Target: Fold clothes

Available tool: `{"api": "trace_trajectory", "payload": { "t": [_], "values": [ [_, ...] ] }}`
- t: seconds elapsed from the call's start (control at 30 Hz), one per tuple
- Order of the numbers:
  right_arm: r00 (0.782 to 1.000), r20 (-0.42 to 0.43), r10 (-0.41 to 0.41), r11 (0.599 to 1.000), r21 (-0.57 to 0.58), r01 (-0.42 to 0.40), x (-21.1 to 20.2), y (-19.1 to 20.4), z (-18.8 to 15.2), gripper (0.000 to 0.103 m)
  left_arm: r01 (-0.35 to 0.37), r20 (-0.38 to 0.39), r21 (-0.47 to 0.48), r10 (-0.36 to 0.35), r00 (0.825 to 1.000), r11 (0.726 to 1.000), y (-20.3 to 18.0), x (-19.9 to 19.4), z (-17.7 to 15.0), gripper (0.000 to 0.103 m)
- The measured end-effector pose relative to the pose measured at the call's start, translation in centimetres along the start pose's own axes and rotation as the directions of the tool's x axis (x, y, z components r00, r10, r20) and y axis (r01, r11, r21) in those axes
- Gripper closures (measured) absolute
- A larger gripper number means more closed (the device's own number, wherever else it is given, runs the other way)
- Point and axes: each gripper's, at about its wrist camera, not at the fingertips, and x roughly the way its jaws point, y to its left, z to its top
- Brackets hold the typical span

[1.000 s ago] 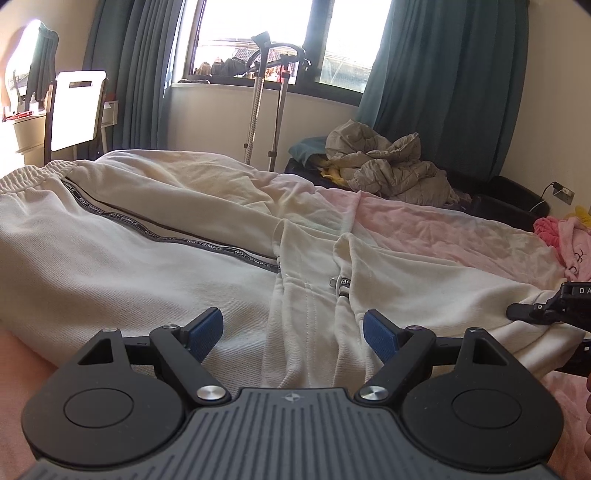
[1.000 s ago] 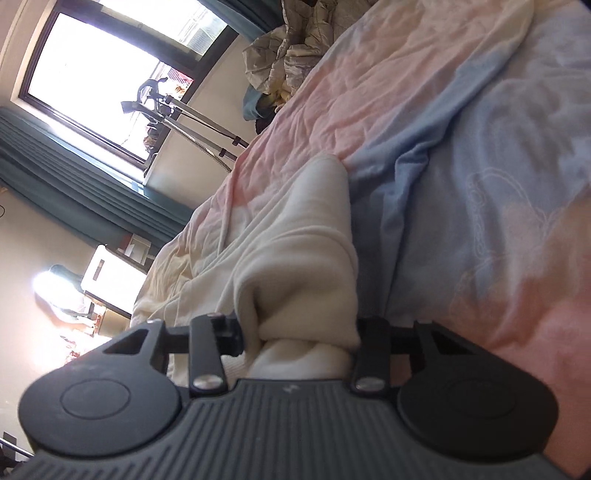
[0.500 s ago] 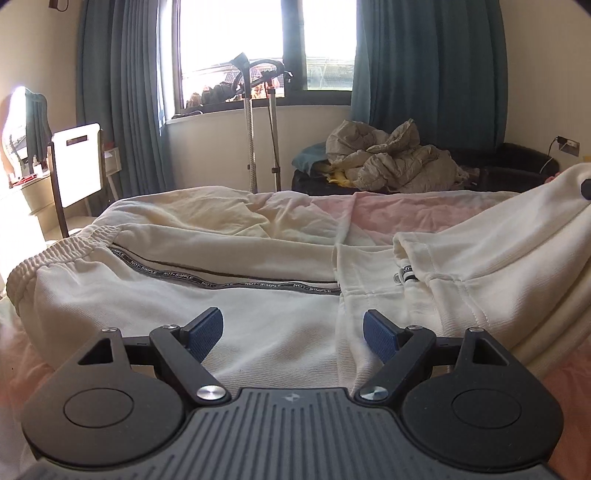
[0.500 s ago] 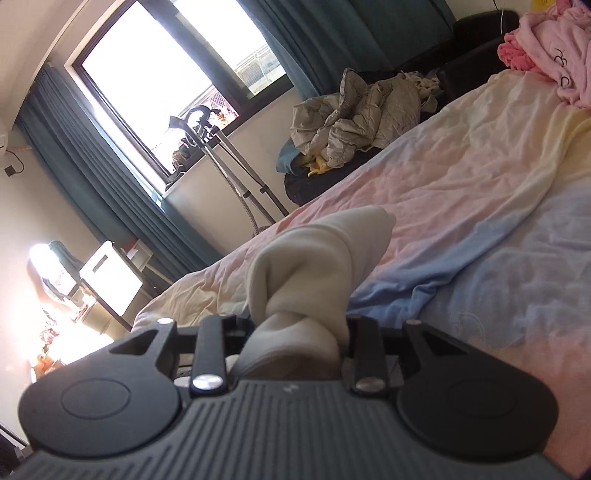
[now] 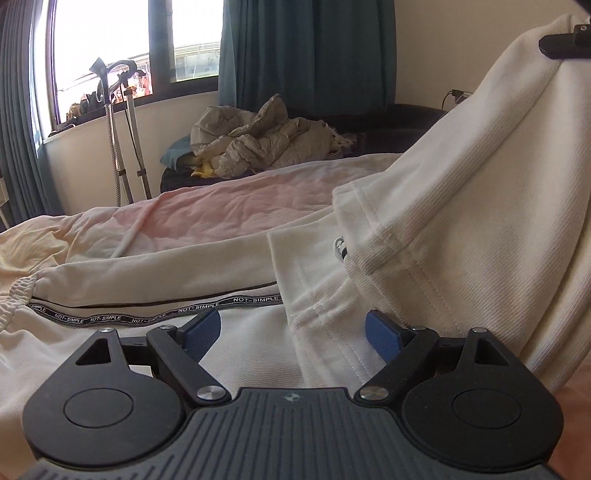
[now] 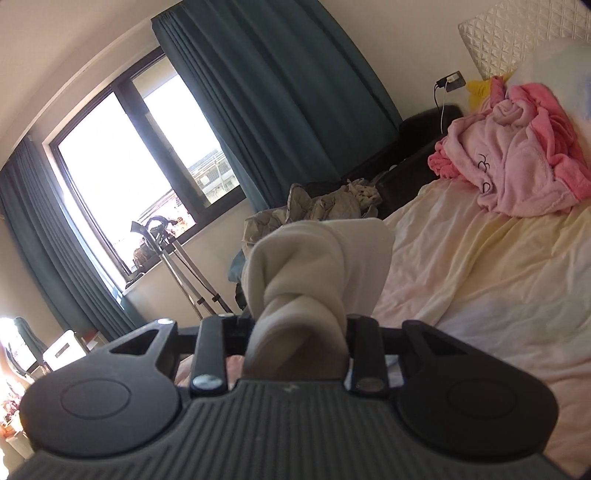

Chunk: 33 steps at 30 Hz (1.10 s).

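- right tongs (image 6: 295, 332) pinch a bunched cream trouser leg (image 6: 317, 258), raised off the bed (image 6: 480, 288) to fold it over.
- left tongs (image 5: 291, 332) spread, empty, low above the trousers (image 5: 147, 280), probably ready to pin the crease.

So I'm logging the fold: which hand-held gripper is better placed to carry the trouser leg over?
Right: the right hand-held gripper already pinches the cream trouser leg aloft; the left hand-held gripper is open, holding nothing.

A home bedroom: a bed (image 6: 480, 266) with rumpled sheets, teal curtains (image 6: 280, 96) beside a window (image 6: 122, 177), a padded headboard (image 6: 517, 33).
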Motion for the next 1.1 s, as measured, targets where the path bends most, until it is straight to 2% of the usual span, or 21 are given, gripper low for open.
{"api": "trace_trajectory", "payload": {
  "t": [0.1,0.2,0.33,0.47,0.57,0.6,0.73,0.83,1.0,1.03,1.1],
  "values": [
    [1.0,0.001,-0.016,1.0,0.021,0.016,0.7,-1.5,-0.1,0.07,0.007,-0.015,0.079,-0.006,1.0,0.997,0.0,-0.5,0.2,0.015],
    [0.999,0.007,-0.044,0.999,-0.013,0.044,1.5,-1.2,-0.7,0.07,0.004,0.015,0.134,-0.006,1.0,0.991,2.2,-2.7,0.0,0.014],
    [0.999,0.044,-0.026,0.991,-0.131,0.032,1.8,1.6,-1.8,0.07,-0.073,0.047,0.114,0.068,0.997,0.991,6.5,-5.9,-1.1,0.014],
    [0.996,0.09,-0.018,0.962,-0.271,0.042,1.7,4.5,-3.3,0.07,-0.112,0.05,-0.039,0.113,0.992,0.993,11.5,-9.7,-3.1,0.014],
    [0.993,0.116,-0.005,0.923,-0.381,0.049,2.2,6.9,-5.1,0.07,-0.138,0.07,-0.19,0.154,0.986,0.972,15.3,-11.7,-4.2,0.014],
    [0.992,0.124,0.002,0.908,-0.416,0.05,2.4,7.8,-5.8,0.07,-0.14,0.082,-0.251,0.166,0.983,0.958,16.6,-12.3,-3.1,0.014],
    [0.986,0.169,0.012,0.857,-0.51,0.077,3.4,11.6,-8.4,0.07,-0.128,0.161,-0.329,0.189,0.969,0.936,19.8,-13.5,-0.6,0.014],
    [0.983,0.181,0.042,0.805,-0.588,0.074,4.2,15.0,-11.2,0.07,-0.053,0.219,-0.421,0.158,0.963,0.906,23.0,-14.3,-0.5,0.014],
    [0.981,0.168,0.099,0.712,-0.701,0.048,6.3,21.4,-17.5,0.071,0.002,0.254,-0.572,0.175,0.951,0.82,29.3,-14.6,-2.3,0.014],
    [0.981,0.157,0.11,0.698,-0.715,0.036,6.8,22.7,-18.9,0.071,-0.004,0.257,-0.593,0.195,0.947,0.805,30.5,-15.4,-2.6,0.014],
    [0.983,0.114,0.146,0.677,-0.736,-0.015,7.8,25.7,-22.2,0.072,-0.026,0.273,-0.601,0.236,0.933,0.799,31.8,-16.4,-2.9,0.014]
  ]
}}
